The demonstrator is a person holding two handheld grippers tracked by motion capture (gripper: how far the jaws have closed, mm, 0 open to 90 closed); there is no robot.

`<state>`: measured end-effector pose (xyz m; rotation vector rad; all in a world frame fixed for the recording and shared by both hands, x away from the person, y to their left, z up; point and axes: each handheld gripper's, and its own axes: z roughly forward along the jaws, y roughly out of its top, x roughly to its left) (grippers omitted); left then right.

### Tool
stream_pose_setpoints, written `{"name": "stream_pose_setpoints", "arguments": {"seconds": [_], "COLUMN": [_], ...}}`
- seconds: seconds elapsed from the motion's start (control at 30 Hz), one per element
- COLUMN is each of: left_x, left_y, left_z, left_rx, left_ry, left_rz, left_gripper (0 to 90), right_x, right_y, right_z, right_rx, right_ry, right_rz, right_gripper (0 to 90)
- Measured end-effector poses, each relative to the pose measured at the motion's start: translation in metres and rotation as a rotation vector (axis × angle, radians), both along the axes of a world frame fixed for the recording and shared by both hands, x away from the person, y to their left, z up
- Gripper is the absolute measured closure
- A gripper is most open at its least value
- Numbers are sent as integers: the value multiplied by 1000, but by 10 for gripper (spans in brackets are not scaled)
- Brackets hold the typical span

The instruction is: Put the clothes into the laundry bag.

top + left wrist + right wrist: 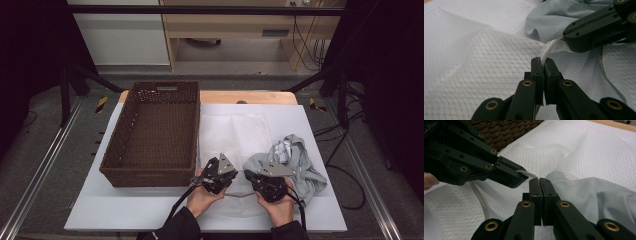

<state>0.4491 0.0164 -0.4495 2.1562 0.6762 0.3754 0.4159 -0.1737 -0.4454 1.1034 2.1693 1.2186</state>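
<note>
Table (100,200) w/ basket (152,135), mesh bag (235,130)

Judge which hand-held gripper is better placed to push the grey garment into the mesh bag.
Probably right: the right hand-held gripper lies against the grey garment, while the left hand-held gripper is clamped on the mesh bag's edge, nearer the basket.

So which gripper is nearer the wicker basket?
Left. The left gripper sits just off the wicker basket's near right corner; the right gripper is farther right, by the grey garment.

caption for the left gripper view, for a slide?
Left tongs pinching the white mesh bag's edge beside the right tongs.
</note>
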Motion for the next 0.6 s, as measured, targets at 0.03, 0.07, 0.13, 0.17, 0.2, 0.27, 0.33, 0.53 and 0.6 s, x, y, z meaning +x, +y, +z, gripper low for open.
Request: {"name": "stream_pose_setpoints", "arguments": {"seconds": [0.03, 0.07, 0.13, 0.17, 0.2, 0.27, 0.33, 0.53, 0.6], "left_x": [-1, -1, -1, -1, -1, -1, -3, -6, -7], "left_y": [0, 0, 2, 3, 4, 6, 6, 6, 6], "left_z": [1, 2, 4, 5, 6, 8, 9, 18, 22], "left_rx": [5, 3, -9, -16, -20, -28, -34, -71, -86], "left_ry": [-5, -5, -1, 0, 4, 8, 4, 1, 0], "left_rz": [-3, -3, 6, 8, 10, 10, 10, -1, -4], "left_gripper": [883, 885, 885, 886, 886, 885, 885, 885, 885], "right_x": [0, -1, -2, -5, -8, -14, -21, -37, -39], "right_y": [0, -1, -2, -4, -6, -12, -17, -27, -30], "right_z": [0, 1, 1, 3, 5, 6, 4, -20, -30], "right_rx": [-1, -1, 3, 11, 10, -4, -4, -41, -52], "right_ry": [0, -6, -4, -8, -16, -18, 0, 87, 116], "right_rz": [0, 3, 3, 3, 2, -19, -20, -8, -7], "right_gripper": [889, 867, 838, 803, 784, 725, 702, 770, 798]}}
